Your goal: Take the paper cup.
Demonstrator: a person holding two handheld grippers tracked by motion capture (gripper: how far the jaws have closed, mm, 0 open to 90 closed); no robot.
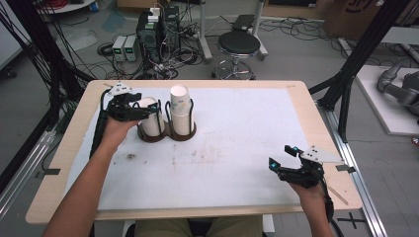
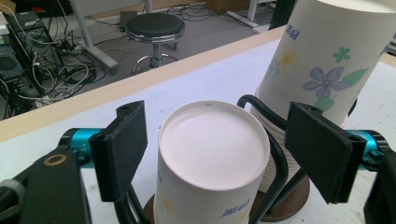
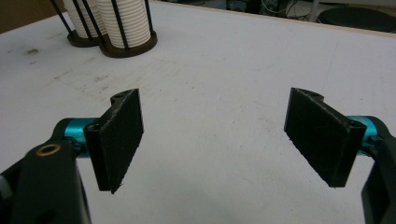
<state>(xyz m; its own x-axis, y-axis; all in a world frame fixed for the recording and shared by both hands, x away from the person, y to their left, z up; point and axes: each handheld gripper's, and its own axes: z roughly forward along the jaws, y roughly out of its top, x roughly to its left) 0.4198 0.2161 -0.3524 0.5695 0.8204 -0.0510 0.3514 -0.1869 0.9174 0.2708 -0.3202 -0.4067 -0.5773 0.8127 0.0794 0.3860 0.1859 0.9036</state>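
Left gripper view: the left fingers (image 2: 122, 151) stand on both sides of the top cup (image 2: 212, 158), with gaps, not squeezing it yet. That cup sits upside down on a stack in the holder (image 1: 167, 132), beside a taller stack (image 2: 322, 56). The right fingers (image 3: 119, 137) are wide open over the bare counter (image 3: 224, 93), holding nothing. A hard squeeze could crush the cup, or two cups could lift together. The black wire hides the cup's lower part.
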